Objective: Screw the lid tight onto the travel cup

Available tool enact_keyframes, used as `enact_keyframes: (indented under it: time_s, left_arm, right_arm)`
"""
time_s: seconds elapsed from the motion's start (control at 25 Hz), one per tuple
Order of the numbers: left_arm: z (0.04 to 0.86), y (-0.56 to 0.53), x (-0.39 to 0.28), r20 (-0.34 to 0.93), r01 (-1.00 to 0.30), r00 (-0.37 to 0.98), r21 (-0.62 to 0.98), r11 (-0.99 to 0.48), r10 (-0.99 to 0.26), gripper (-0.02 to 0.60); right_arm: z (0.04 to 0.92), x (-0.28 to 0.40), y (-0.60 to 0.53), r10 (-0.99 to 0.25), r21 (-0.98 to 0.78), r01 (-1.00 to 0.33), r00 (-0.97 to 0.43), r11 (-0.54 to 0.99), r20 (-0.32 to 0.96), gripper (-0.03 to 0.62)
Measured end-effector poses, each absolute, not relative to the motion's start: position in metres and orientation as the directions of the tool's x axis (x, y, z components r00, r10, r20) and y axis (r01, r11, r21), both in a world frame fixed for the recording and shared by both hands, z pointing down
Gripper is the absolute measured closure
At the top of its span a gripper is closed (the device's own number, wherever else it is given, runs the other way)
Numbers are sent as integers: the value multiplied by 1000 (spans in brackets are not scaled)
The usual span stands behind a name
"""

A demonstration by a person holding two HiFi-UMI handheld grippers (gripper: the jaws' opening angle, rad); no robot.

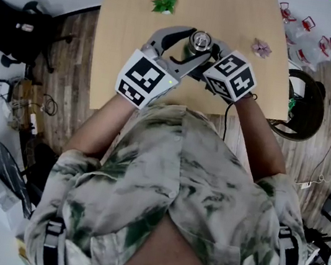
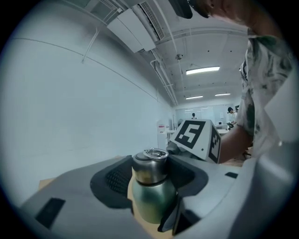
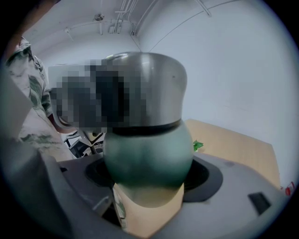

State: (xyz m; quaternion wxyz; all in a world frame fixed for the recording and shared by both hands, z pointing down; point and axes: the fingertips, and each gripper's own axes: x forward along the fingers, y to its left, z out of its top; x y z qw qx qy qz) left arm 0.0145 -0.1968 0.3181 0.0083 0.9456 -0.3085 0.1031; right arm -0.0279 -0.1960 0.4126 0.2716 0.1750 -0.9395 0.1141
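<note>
The green travel cup (image 2: 152, 198) with its steel lid (image 2: 149, 165) stands near the middle of the wooden table (image 1: 129, 9). My left gripper (image 2: 152, 186) is closed around the green body, which sits in the curved recesses of both jaws. From the other side my right gripper (image 3: 149, 186) is shut on the cup (image 3: 148, 158) just under the lid (image 3: 154, 88). In the head view both grippers meet at the lid (image 1: 200, 39), the left gripper (image 1: 197, 46) coming from the left and the right gripper (image 1: 211, 56) from the right. The cup's base is hidden.
A green leafy sprig (image 1: 164, 4) lies at the far left of the table and a pink flower (image 1: 261, 48) at the far right. A black chair (image 1: 19, 29) stands on the floor to the left, and a round black stand (image 1: 301, 107) with bags to the right.
</note>
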Motion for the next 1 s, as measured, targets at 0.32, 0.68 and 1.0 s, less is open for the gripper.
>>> enact_keyframes:
  time_s: [0.32,0.68,1.0]
  left_arm:
    - [316,-188,15,191,-401,895,-49,-915,-402,336]
    - [317,-186,11,195,-329,925,-16,-944,-326,334]
    - [318,-197,17,201,-519,839,19,-855,-505,330]
  right_arm:
    - [409,-29,-188,-229,-106,-335,-811,936,538,197]
    - [409,-31,-184,-211,-117,-321,-815,940,539,197]
    - [416,-21,-195,-259,-124,-384,-794,915,550,197]
